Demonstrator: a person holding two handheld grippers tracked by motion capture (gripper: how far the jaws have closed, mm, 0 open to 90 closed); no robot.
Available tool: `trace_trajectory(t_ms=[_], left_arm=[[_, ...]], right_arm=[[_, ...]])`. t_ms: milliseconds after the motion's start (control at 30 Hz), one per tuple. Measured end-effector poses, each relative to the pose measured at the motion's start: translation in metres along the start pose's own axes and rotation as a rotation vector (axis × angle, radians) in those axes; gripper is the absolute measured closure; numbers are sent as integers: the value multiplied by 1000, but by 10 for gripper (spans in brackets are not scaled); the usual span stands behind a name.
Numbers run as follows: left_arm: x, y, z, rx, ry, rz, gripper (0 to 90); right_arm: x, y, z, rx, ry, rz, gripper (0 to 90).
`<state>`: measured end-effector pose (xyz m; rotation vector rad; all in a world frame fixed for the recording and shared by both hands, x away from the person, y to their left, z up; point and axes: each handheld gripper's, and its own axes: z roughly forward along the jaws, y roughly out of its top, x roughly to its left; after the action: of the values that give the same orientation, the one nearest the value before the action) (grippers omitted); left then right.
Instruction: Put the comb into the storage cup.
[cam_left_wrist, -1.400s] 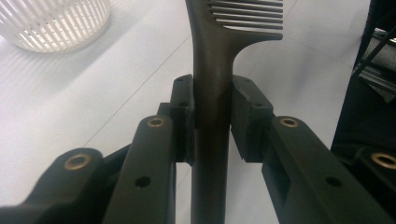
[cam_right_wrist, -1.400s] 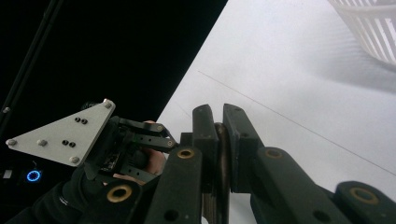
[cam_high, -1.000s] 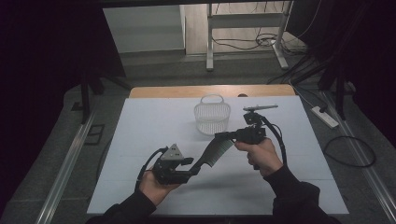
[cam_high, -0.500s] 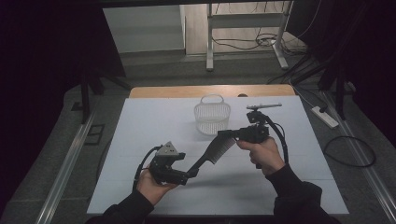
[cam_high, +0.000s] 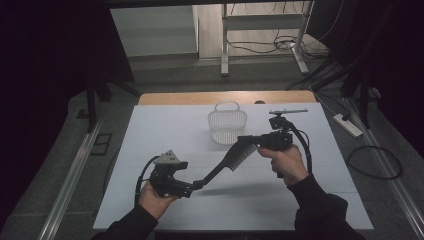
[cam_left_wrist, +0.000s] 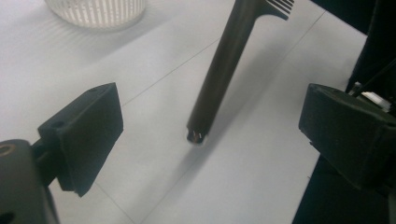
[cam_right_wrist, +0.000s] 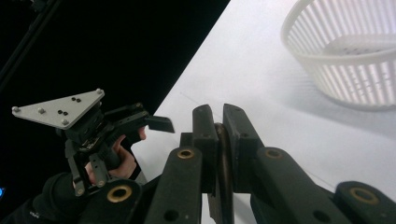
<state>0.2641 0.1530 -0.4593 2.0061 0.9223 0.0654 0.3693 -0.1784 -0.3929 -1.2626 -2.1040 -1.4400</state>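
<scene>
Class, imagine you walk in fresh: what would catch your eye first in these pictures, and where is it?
A long black comb hangs above the middle of the white table, its toothed end clamped in the right gripper. The left gripper, jaws just opened, stands wide around the handle tip without touching. Behind sits a white slatted basket.

the comb (cam_high: 235, 159) looks dark, smooth matt plastic; the basket (cam_high: 227, 125) at twelve o'clock is ribbed white plastic on the matt white table (cam_high: 150, 135).
</scene>
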Motion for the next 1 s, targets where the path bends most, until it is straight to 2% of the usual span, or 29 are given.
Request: trace_trajectory(t_ms=[67, 333, 667, 833, 1000], left_arm=[[2, -2, -4, -5, -2, -11, 57], [5, -6, -15, -8, 25, -12, 14], [9, -13, -30, -25, 91, 1, 0], [12, -17, -33, -6, 120, 13, 0], [16, -23, -41, -14, 126, -6, 0]], right_arm=[[-1, 1, -3, -9, -5, 1, 841], [-6, 4, -10, -46, -12, 15, 841], [-8, 7, -16, -79, -23, 24, 841], [-9, 9, -19, -90, -30, 24, 841], [-10, 12, -20, -102, -42, 25, 841]])
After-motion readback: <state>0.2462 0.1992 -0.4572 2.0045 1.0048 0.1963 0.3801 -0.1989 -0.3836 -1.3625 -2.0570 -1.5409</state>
